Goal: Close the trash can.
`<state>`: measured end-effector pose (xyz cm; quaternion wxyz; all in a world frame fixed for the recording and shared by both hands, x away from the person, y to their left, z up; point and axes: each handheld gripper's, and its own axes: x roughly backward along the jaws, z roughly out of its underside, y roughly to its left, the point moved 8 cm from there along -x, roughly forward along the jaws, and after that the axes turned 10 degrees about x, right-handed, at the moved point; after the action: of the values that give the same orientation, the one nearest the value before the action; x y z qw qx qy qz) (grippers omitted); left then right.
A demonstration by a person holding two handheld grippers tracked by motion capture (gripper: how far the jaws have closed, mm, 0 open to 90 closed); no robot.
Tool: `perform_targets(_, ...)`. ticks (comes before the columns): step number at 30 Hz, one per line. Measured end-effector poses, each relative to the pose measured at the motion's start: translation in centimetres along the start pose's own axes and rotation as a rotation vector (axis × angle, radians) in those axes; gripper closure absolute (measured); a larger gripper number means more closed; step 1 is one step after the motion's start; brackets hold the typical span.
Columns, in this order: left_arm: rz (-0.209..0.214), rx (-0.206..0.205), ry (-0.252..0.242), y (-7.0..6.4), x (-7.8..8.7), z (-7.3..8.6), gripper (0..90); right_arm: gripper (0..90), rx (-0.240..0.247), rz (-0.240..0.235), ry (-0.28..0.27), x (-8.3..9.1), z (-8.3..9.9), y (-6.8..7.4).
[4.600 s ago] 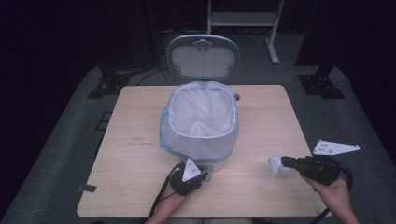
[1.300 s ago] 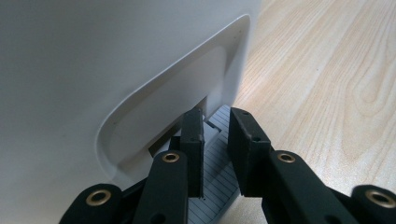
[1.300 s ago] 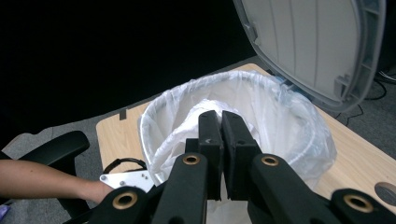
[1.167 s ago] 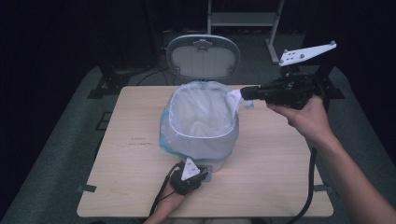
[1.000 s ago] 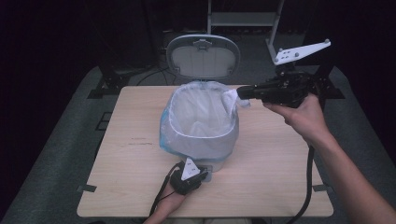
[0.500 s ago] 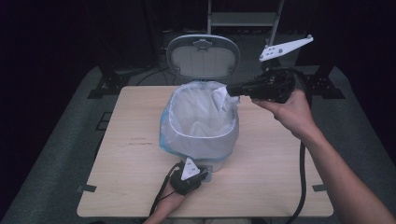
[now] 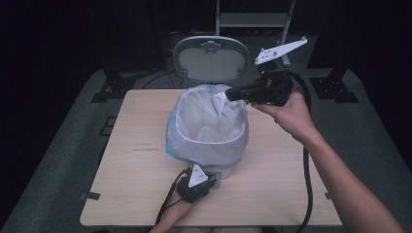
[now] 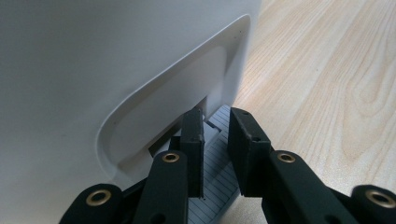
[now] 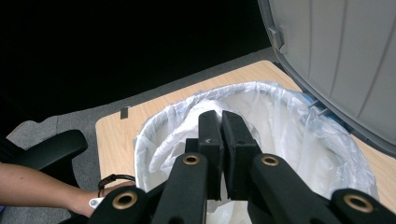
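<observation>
Our right hand-held gripper (image 7: 227, 95) hung over the far rim of the bin (image 7: 209, 160), its black jaws pressed together on a small white scrap (image 7: 221, 99) of something soft and crumpled; we could not tell from its own view what the scrap was, since the jaws hid it there. Below it the liner (image 9: 299, 135), a thin, glossy, translucent plastic, sagged in wrinkled folds inside the bin and was turned down over the rounded rim, with a pale blue edge showing beneath. The lid (image 7: 211, 59), a grey ribbed plastic oval, stood upright behind the bin.

Our left hand-held gripper (image 8: 215, 135) sat low at the bin's near base, its jaws a little apart and clamped on nothing. They lay over the pedal (image 8: 219, 163), a flat grey ridged tab coming out of a slot in the smooth white curved wall; we could not tell whether they pressed it.

The bin stood mid-surface (image 7: 136, 165), a pale wood-grain top with rounded corners.
</observation>
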<state>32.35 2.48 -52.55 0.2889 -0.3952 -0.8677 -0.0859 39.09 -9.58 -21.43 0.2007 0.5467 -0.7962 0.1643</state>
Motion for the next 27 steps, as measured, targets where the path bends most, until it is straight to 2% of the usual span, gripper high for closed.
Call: perform_targets(27, 0.004, 0.005, -0.003, 0.0, 0.0, 0.0, 76.0, 86.6, -0.004, 0.001, 0.025, -2.3, -0.3, -0.9)
